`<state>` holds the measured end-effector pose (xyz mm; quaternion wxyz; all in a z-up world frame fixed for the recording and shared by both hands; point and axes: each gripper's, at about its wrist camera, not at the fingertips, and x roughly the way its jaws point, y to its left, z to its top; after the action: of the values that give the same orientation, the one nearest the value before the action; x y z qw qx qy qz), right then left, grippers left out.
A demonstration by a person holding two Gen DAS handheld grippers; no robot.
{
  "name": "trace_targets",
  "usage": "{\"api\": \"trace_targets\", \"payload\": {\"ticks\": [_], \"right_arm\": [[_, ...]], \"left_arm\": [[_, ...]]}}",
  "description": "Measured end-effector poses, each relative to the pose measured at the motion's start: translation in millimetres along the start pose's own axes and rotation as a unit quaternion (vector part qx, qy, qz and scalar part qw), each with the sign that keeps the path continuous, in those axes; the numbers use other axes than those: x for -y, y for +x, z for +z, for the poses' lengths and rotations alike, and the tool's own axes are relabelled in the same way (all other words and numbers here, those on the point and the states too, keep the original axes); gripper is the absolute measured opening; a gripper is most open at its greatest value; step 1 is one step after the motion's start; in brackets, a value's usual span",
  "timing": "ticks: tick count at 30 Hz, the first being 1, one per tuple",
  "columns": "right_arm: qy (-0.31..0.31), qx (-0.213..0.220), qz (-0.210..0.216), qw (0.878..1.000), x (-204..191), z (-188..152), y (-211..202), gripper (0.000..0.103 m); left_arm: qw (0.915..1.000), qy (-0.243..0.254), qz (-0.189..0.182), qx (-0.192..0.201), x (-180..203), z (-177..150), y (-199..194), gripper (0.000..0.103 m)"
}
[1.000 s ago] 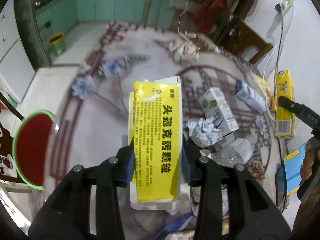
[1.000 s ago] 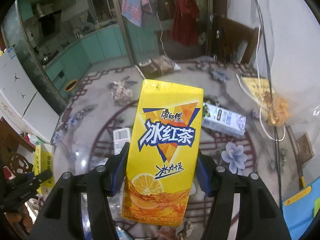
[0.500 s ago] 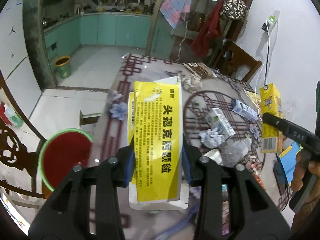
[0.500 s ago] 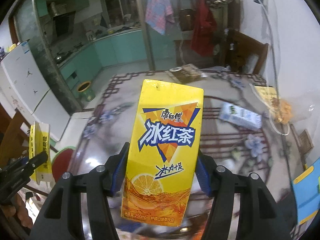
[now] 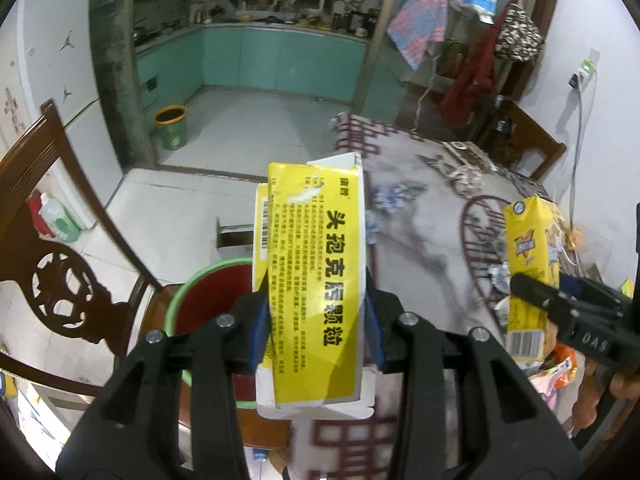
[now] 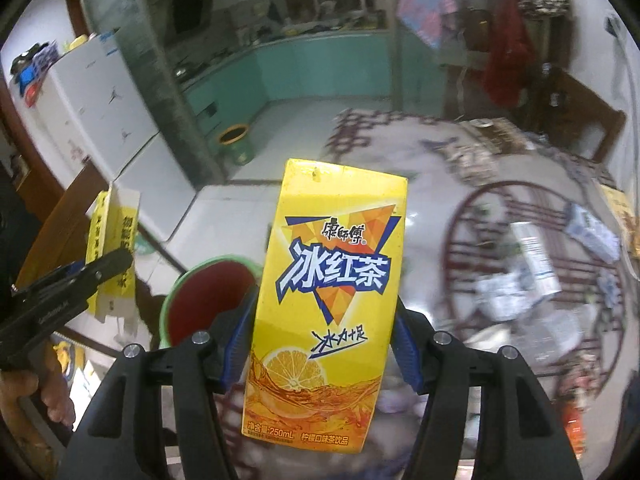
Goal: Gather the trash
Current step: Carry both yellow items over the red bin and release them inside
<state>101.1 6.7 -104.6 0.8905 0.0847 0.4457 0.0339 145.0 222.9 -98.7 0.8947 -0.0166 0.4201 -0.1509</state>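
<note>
Teal kitchen cabinets are lining the far wall, with a patterned table stretching across the right. Left gripper is clamping a yellow medicine box upright between its blue pads, above a red bin with a green rim. Right gripper is squeezing a yellow tea carton, also upright, just right of the bin's mouth. More litter is lying on the table.
</note>
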Motion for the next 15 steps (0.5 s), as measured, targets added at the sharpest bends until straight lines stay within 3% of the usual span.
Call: {"api": "trace_targets", "payload": {"ticks": [5,15], "right_arm": [[-0.013,-0.032,0.013,0.999,-37.5,-0.7,35.7,0.059],[-0.039,-0.067,0.003,0.997,-88.6,-7.6,78.3,0.059]], "left_arm": [[0.9998,-0.013,0.013,-0.011,-36.7,-4.1,4.2,0.038],[0.9992,-0.021,0.013,-0.031,-73.4,-6.7,21.2,0.038]]}}
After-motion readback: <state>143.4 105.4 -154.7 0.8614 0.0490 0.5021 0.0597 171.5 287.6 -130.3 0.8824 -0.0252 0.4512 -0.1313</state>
